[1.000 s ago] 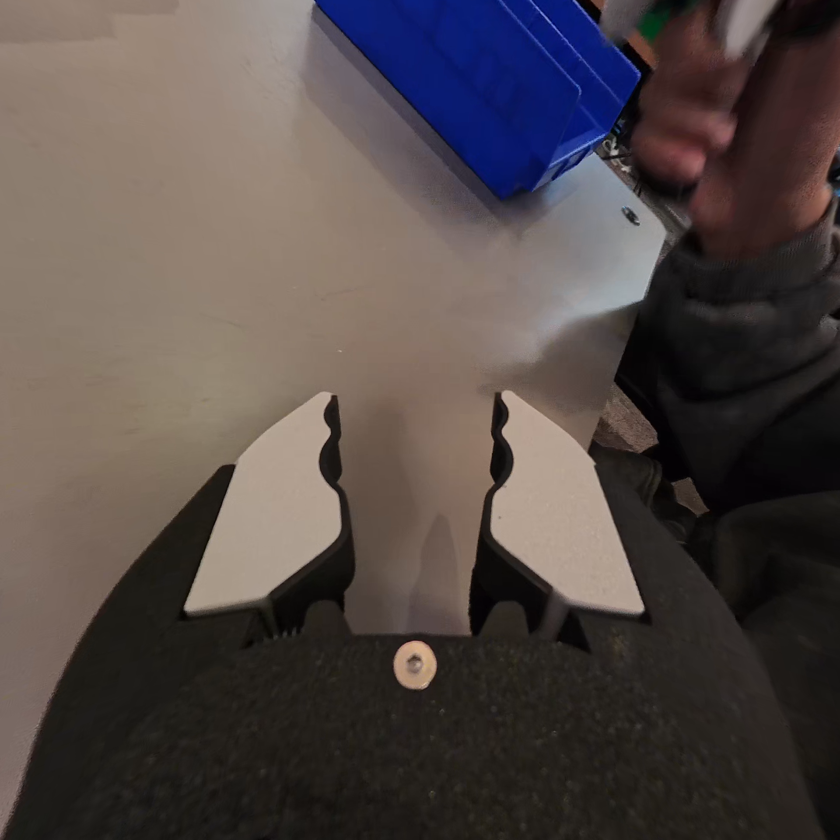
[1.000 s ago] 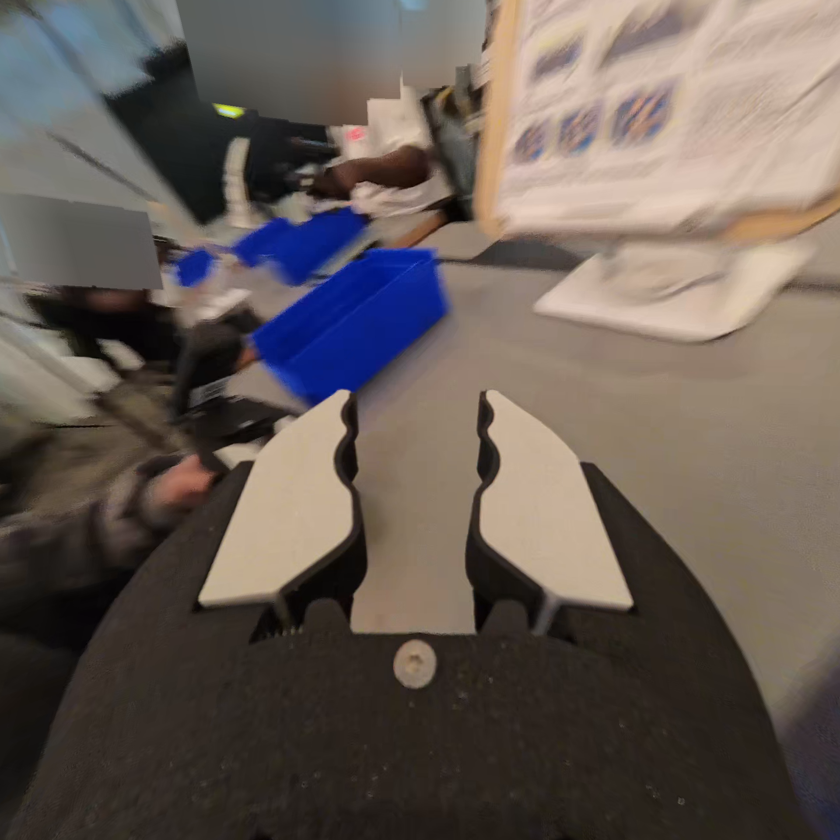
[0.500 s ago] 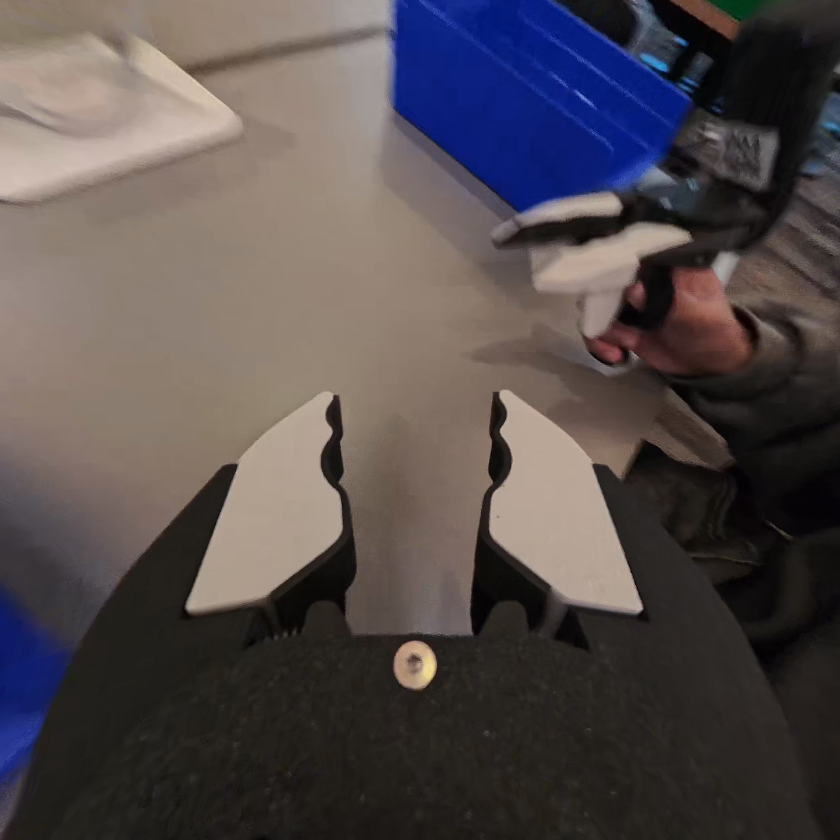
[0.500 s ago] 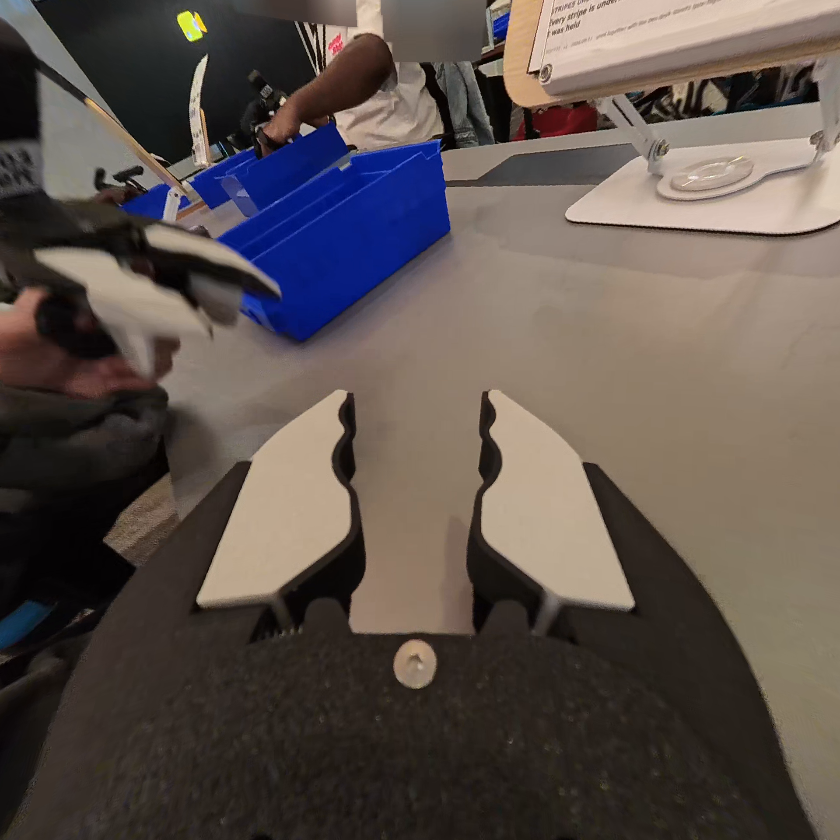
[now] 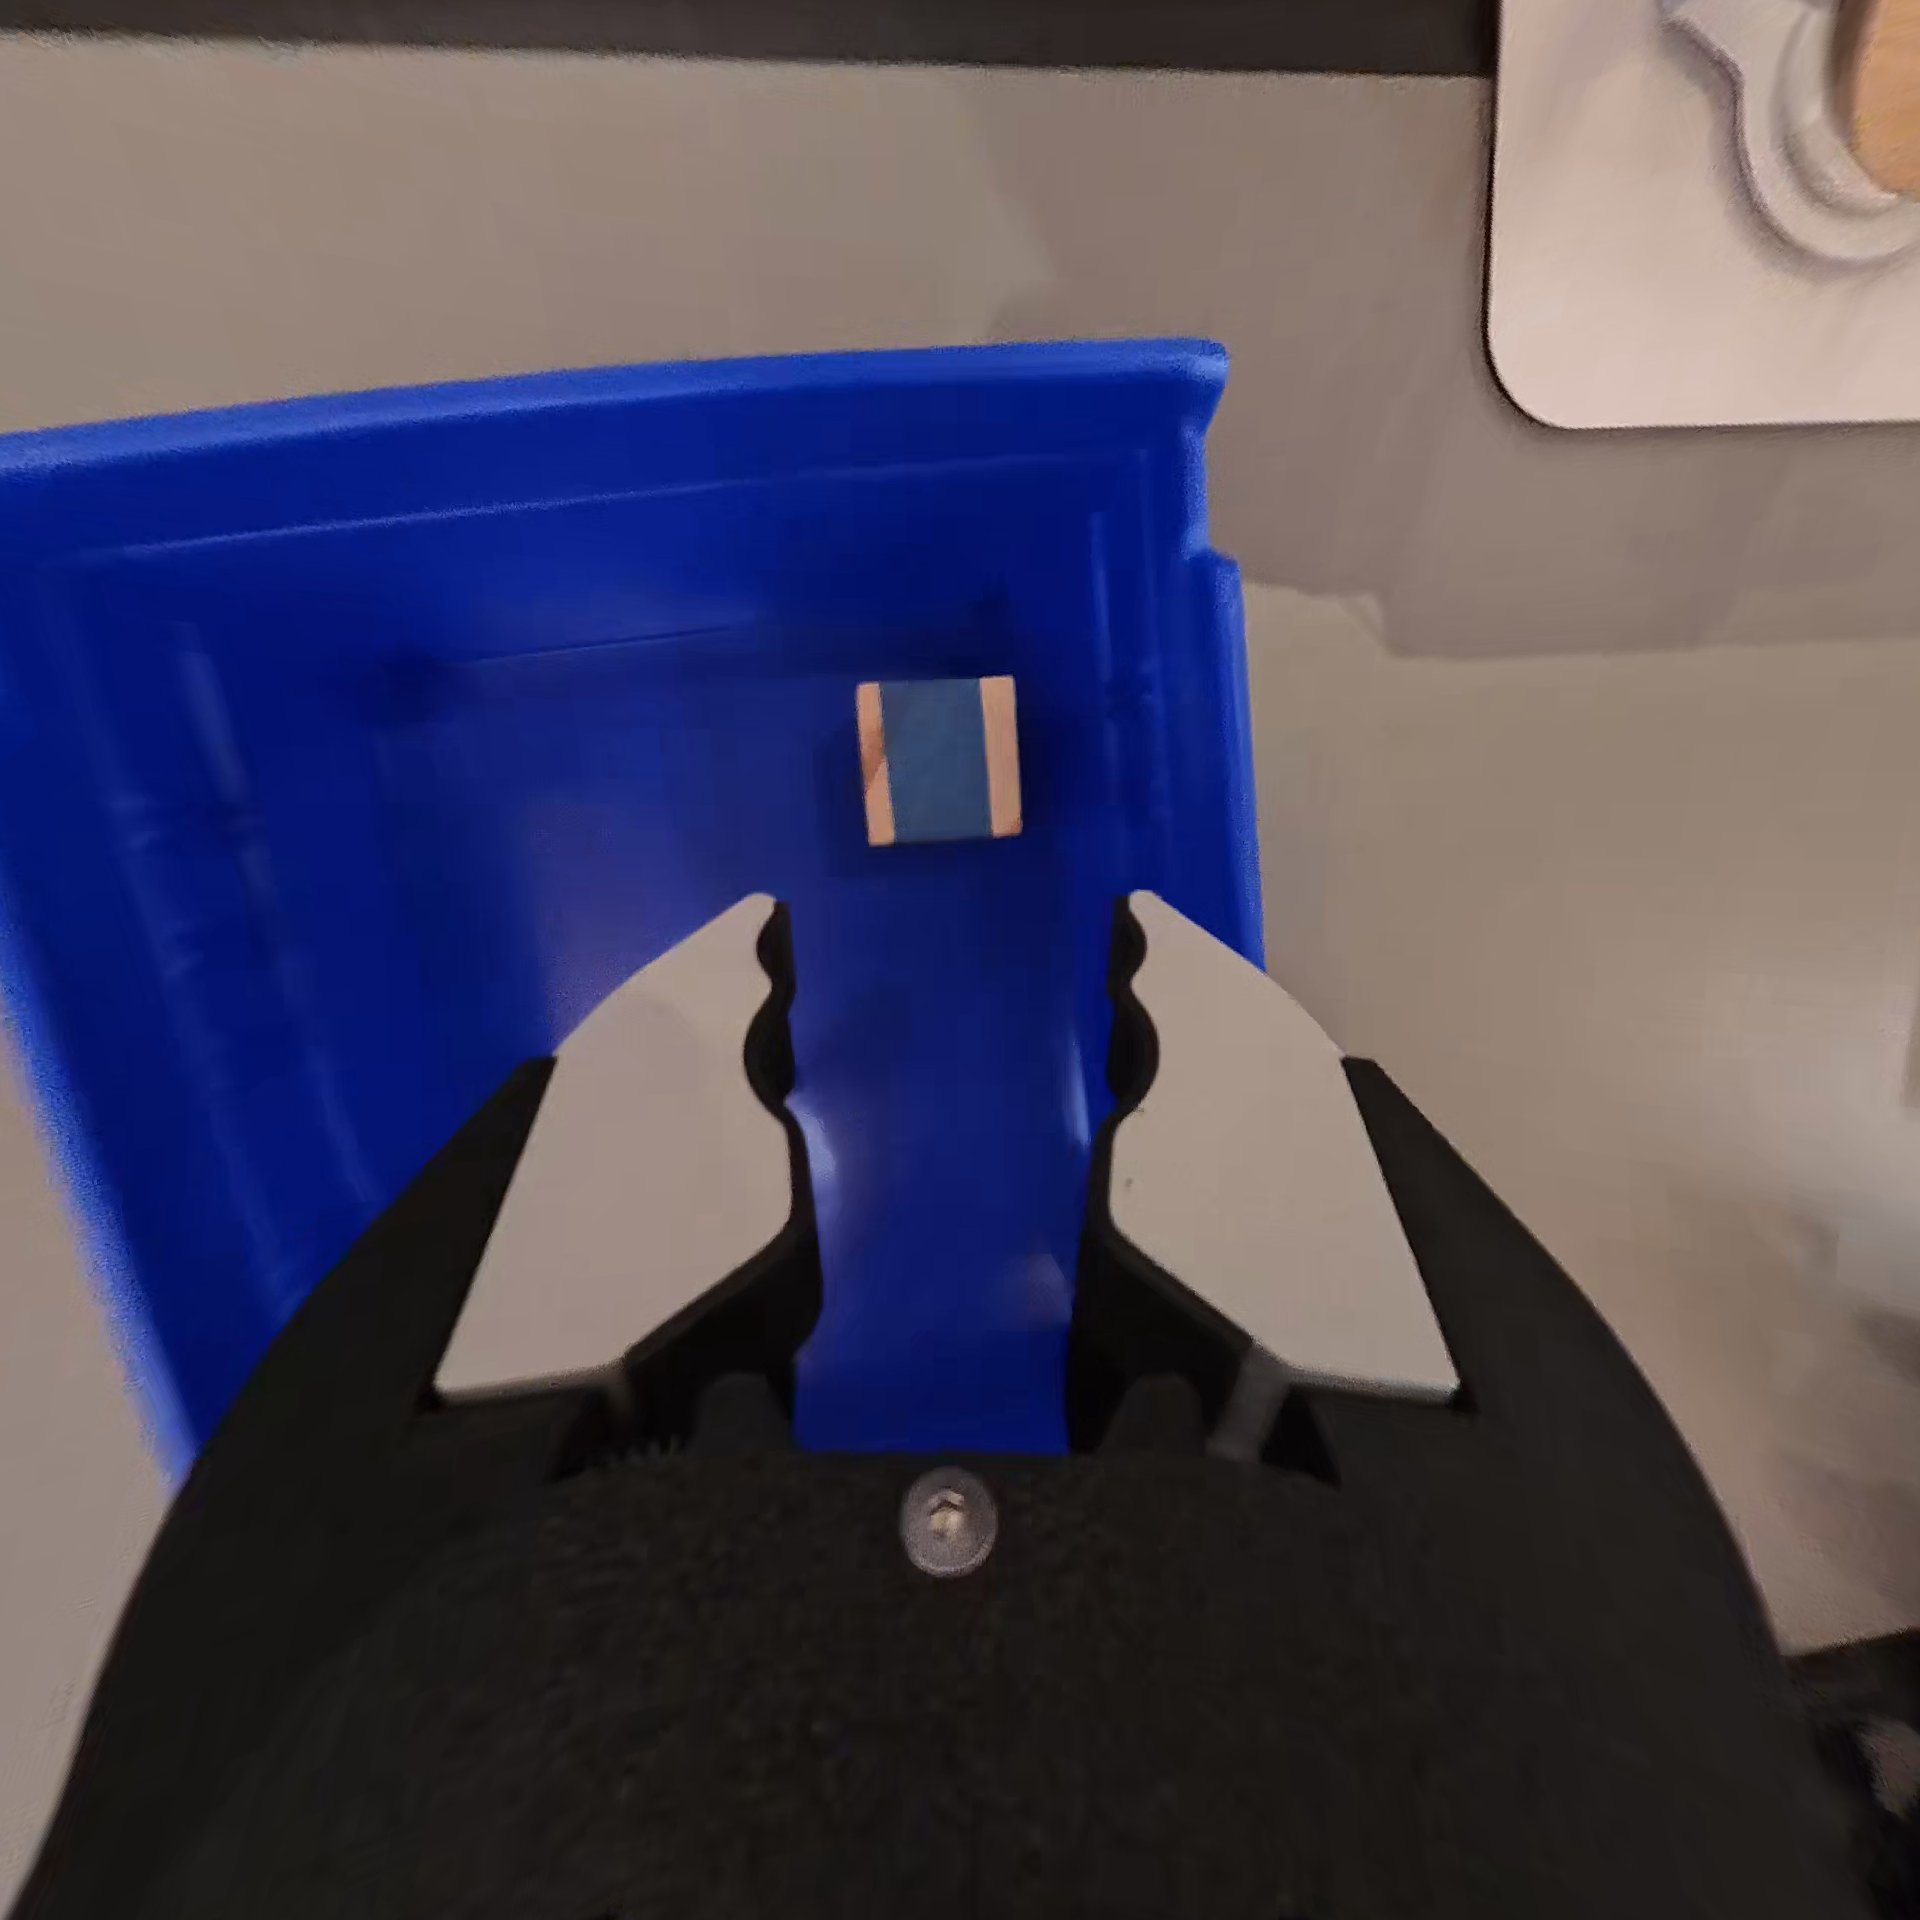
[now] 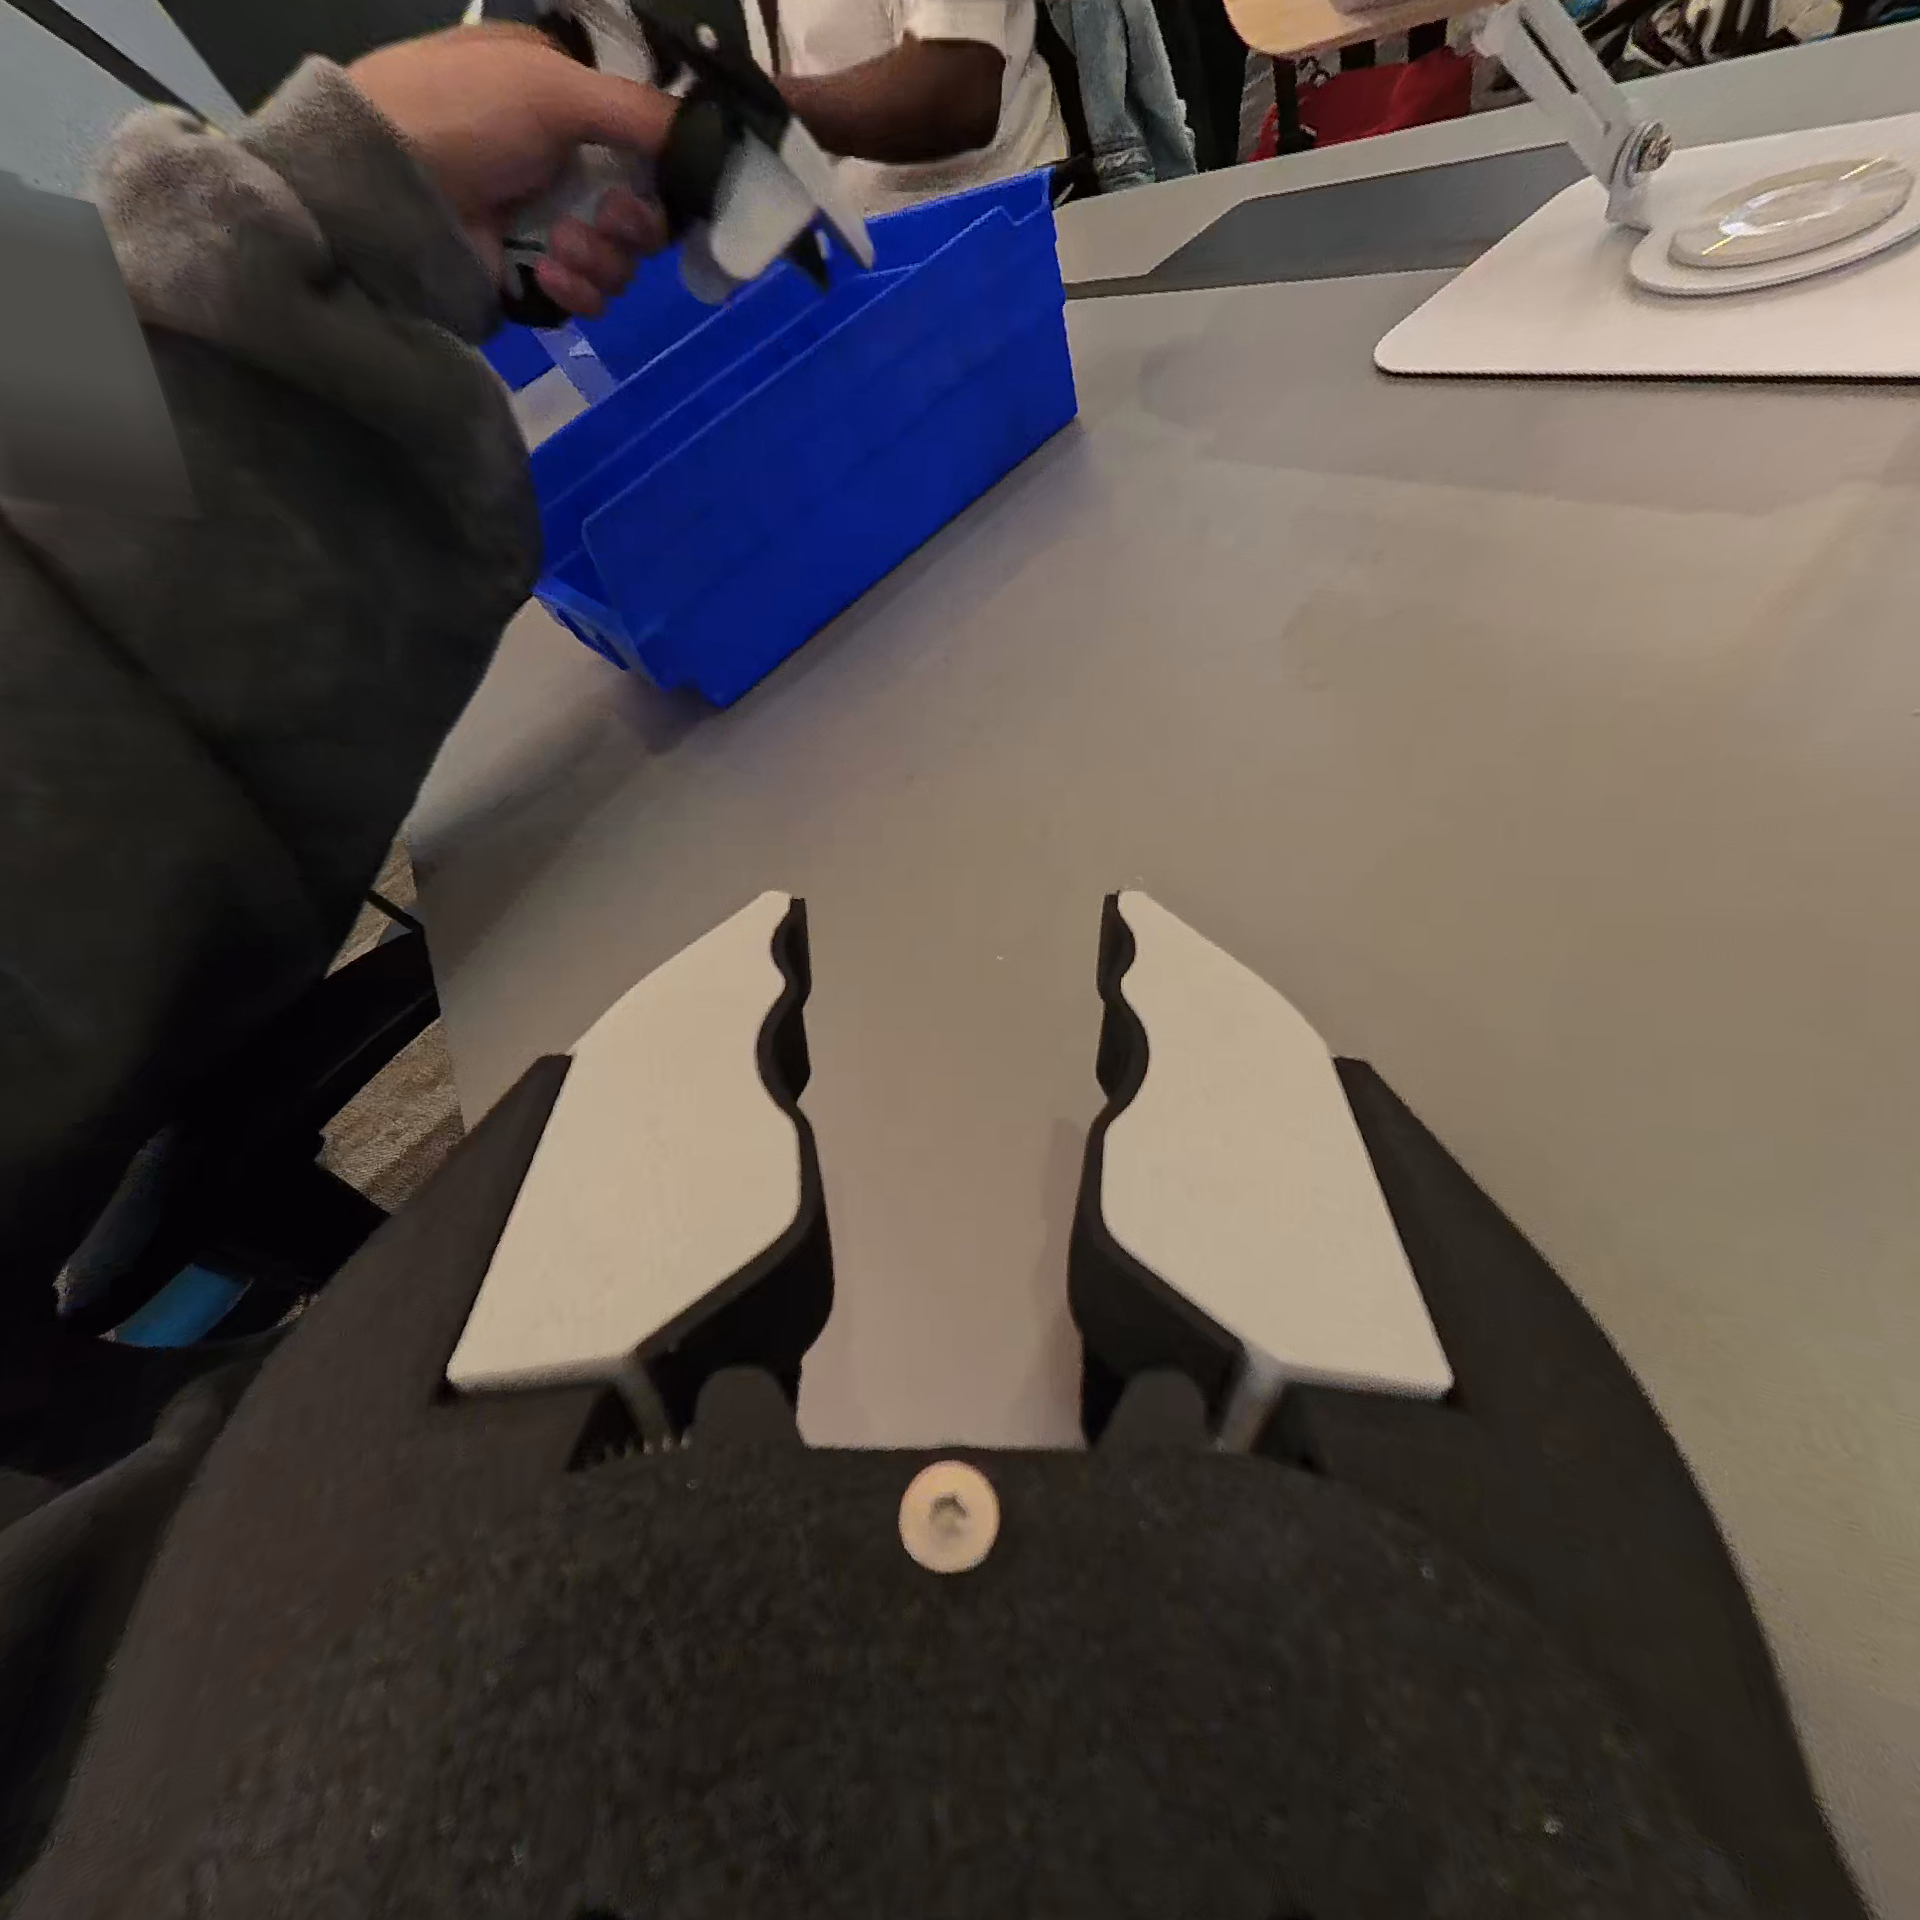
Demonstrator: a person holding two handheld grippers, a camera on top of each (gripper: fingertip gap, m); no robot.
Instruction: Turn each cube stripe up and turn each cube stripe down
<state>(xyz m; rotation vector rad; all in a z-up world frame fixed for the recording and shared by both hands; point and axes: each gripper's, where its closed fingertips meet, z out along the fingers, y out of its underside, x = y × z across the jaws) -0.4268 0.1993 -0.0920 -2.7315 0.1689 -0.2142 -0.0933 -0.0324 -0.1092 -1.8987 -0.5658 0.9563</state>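
Blue bin (image 5: 312,831): cube (image 5: 938,762) just beyond left claw (image 5: 951,904).

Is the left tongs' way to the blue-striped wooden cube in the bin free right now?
Probably yes: the left tongs hang open above the blue plastic bin, the blue-striped wooden cube lies alone just ahead, stripe up, nothing between. The bin's wall stands near one side.

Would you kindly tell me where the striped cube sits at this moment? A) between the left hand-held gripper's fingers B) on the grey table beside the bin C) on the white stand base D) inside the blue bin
D: the cube rests on the blue bin floor, ahead of the open left hand-held gripper.
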